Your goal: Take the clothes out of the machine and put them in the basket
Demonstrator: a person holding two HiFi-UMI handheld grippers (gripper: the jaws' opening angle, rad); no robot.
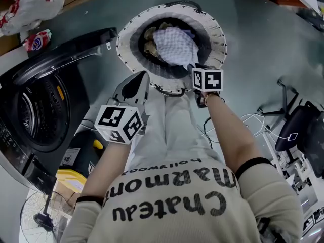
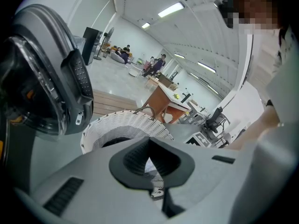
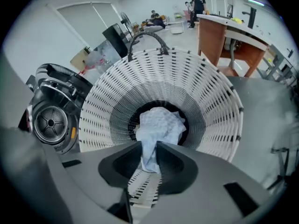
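A round white basket (image 1: 130, 34) (image 3: 205, 97) (image 2: 122, 122) stands on the grey floor in front of me, with clothes piled in it. On top lies a white checked cloth (image 1: 174, 45) (image 3: 160, 122). My right gripper (image 1: 196, 69) (image 3: 150, 149) points steeply down over the basket's near rim, shut on a strip of that cloth; the rest of the cloth rests in the basket. My left gripper (image 1: 135, 84) (image 2: 149, 141) hovers at the basket's near-left rim, shut, with nothing in it. The dark washing machine (image 1: 38, 115) (image 3: 51, 120) stands at the left with its door (image 1: 66, 52) (image 2: 46, 83) swung open.
A yellow box (image 1: 71, 180) and a floor fan (image 1: 35, 214) sit below the machine. Wire hangers (image 1: 255, 120) and a black chair (image 1: 304, 133) are on the right. White plastic bags (image 1: 30, 6) lie at the top left. A wooden desk (image 3: 229, 36) stands beyond the basket.
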